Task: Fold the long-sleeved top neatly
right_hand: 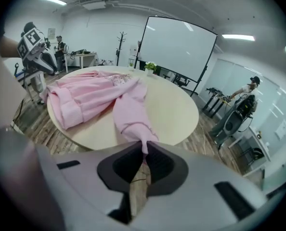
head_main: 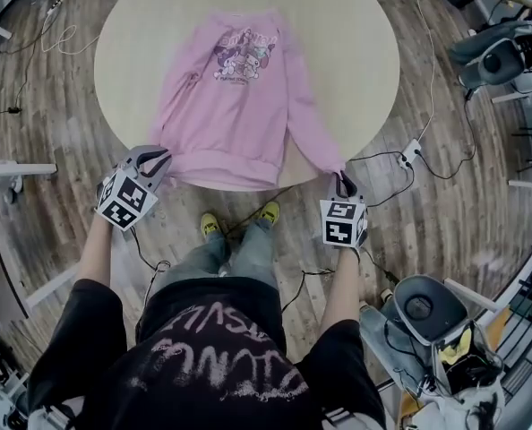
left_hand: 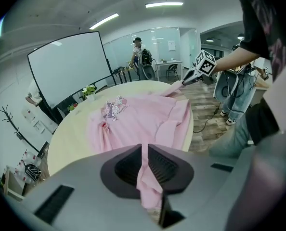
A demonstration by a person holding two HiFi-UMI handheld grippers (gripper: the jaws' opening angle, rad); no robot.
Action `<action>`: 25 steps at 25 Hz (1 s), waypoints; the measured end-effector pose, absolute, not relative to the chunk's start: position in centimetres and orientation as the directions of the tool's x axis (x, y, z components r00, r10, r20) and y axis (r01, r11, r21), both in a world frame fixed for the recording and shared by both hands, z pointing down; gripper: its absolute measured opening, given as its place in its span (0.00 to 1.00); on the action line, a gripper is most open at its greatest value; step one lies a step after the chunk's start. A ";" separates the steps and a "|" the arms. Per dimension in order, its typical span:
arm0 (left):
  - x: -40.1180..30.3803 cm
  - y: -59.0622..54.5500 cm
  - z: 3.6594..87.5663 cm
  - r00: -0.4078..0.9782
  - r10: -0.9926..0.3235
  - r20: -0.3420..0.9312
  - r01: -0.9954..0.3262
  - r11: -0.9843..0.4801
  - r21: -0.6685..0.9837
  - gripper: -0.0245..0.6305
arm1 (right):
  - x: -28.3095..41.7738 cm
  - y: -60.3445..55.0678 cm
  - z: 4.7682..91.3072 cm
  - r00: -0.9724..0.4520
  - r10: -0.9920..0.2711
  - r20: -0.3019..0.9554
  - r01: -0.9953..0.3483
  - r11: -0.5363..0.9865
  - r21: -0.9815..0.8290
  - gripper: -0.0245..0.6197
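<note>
In the head view we see the pink top lying print side up on the round table. Its collar is at the far side and its hem is at the near edge, so its long axis runs straight away from the person. The left sleeve lies close along the body and reaches down to the left gripper at the table's near edge. The right sleeve slants outward, off the table's edge, to the right gripper. Both forearms reach forward and down on either side of the person's legs, with the marker cubes turned up towards the camera.

In the left gripper view we look along the top from the hem end, with the print on the far part of it. The jaws are pressed almost together on a fold of pink sleeve cloth, which passes up between the pads and hangs down behind them. Beyond the table's rim the right gripper is held out on a bare arm, its tip at the far sleeve end.

In the right gripper view the jaws are pinched on the very end of the right sleeve. We see its cuff bunched to a point between the pads, just off the table's rim. The sleeve runs from there back onto the table to the rest of the top, which lies rumpled at the left. The wooden floor shows through the gap below the jaws.
</note>
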State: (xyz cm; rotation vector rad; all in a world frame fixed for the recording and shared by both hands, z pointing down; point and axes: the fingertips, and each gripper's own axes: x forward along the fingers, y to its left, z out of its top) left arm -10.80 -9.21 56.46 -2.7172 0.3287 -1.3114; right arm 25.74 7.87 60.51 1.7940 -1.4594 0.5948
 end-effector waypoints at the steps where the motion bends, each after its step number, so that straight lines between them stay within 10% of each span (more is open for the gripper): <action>1: -10.1 -9.4 56.2 0.601 -0.240 0.763 -0.146 -0.971 -0.190 0.11 | 27.6 7.7 59.8 0.267 -0.627 0.732 -0.959 -0.099 0.265 0.08; 16: 3.3 -11.3 58.2 0.482 -0.241 0.842 -0.192 -0.967 -0.167 0.12 | 55.2 0.9 53.9 0.463 -0.632 0.621 -0.879 -0.240 0.412 0.08; 25: 3.5 -12.0 58.9 0.404 -0.236 0.884 -0.207 -0.965 -0.163 0.12 | 53.8 4.3 62.6 0.323 -0.560 0.763 -0.938 -0.299 0.178 0.22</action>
